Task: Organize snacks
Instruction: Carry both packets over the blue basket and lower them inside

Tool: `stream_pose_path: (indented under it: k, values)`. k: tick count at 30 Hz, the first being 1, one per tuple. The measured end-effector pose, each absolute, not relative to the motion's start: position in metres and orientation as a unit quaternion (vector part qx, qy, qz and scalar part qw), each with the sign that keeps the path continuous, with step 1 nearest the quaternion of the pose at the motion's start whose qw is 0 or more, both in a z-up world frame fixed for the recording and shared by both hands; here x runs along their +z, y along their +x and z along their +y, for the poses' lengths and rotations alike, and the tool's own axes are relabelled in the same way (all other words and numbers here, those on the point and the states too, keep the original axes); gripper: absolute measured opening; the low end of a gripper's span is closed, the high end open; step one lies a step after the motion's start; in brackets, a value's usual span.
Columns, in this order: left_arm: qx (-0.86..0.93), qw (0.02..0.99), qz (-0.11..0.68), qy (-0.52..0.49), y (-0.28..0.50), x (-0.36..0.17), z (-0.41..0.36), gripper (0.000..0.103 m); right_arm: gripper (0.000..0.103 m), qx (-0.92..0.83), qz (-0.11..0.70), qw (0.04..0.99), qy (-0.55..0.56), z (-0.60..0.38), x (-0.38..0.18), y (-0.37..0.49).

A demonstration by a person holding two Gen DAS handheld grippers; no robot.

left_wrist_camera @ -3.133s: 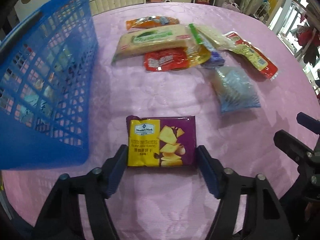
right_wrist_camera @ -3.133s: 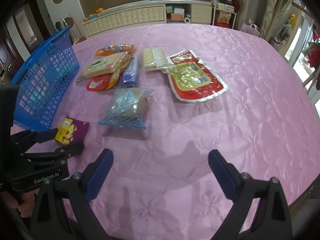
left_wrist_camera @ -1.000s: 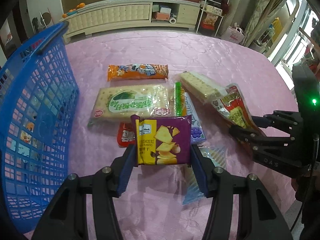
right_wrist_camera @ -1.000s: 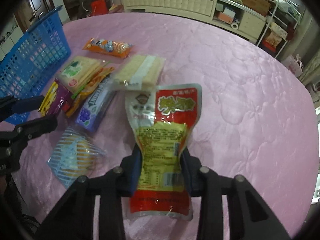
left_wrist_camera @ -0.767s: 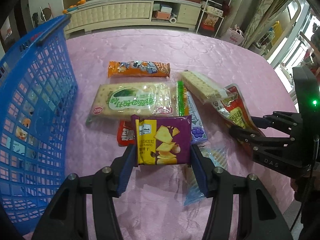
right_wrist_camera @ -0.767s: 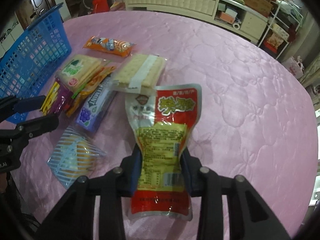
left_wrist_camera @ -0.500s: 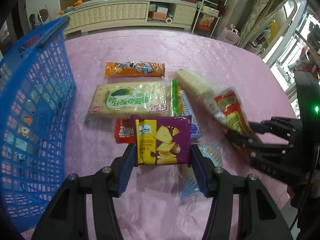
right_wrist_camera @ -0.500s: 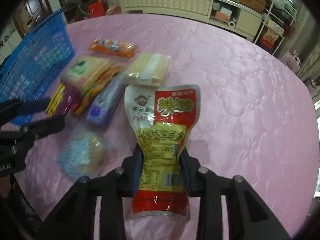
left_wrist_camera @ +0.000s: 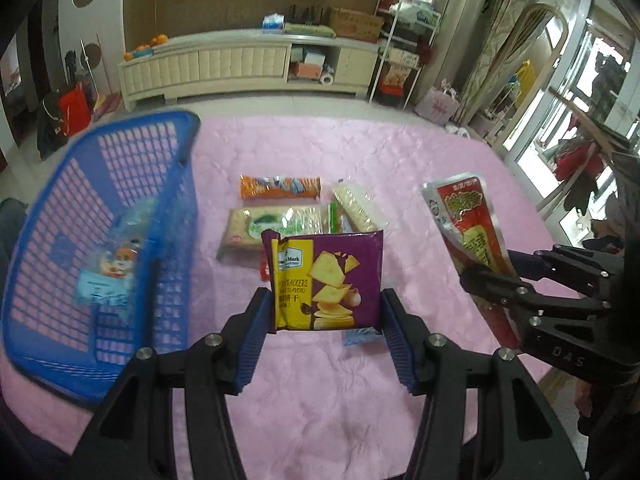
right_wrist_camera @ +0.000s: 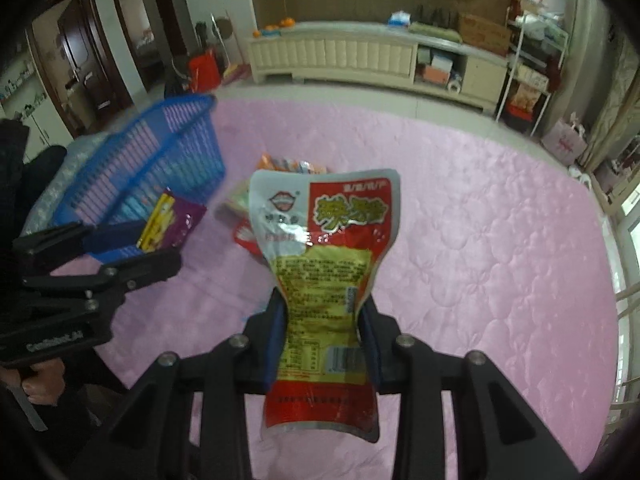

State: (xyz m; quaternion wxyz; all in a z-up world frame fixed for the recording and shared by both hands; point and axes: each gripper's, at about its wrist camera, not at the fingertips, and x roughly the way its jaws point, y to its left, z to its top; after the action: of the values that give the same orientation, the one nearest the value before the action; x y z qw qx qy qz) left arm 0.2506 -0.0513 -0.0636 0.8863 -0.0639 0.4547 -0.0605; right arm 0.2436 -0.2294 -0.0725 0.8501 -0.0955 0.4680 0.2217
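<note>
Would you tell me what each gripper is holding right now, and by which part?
The left gripper clamps the purple cracker packet by its lower side edges. The right gripper pinches the red pouch across its lower half.

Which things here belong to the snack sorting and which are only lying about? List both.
Job in hand:
- purple and yellow cracker packet, clamped in the left tool
- red and silver foil pouch, clamped in the right tool
- blue plastic lattice basket
- orange wrapped bar, green-labelled cracker pack

Lying about:
- cream sideboard
- cardboard box
</note>
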Motion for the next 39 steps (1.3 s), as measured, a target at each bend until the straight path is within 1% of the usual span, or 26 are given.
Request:
stream_pose_path:
  k: [6,13,19,22,30,39]
  values:
    - [-0.064,0.903,0.421,-0.049,0.217,-0.023,-0.035,0.052,0.038,0.222,0.437,0.867,-0.086,-0.214,-0.035,0.22]
    - [-0.069,0.914,0.398,-0.045,0.194,0.006,-0.003,0.052,0.038,0.23,0.392,0.887,-0.081,-0.18,0.009,0.185]
    - [-0.068,0.922,0.381,-0.034,0.18,0.03,0.036,0.052,0.039,0.237,0.37,0.896,-0.063,-0.153,0.028,0.181]
    - [-0.064,0.924,0.376,-0.031,0.179,0.038,0.056,0.052,0.039,0.244,0.364,0.897,-0.048,-0.137,0.033,0.185]
    - [-0.028,0.926,0.376,-0.031,0.188,0.047,0.114,0.052,0.039,0.266,0.369,0.889,-0.049,-0.087,0.03,0.204]
    - [-0.005,0.917,0.397,-0.049,0.219,0.034,0.159,0.052,0.039,0.284,0.408,0.866,-0.053,-0.035,0.008,0.241]
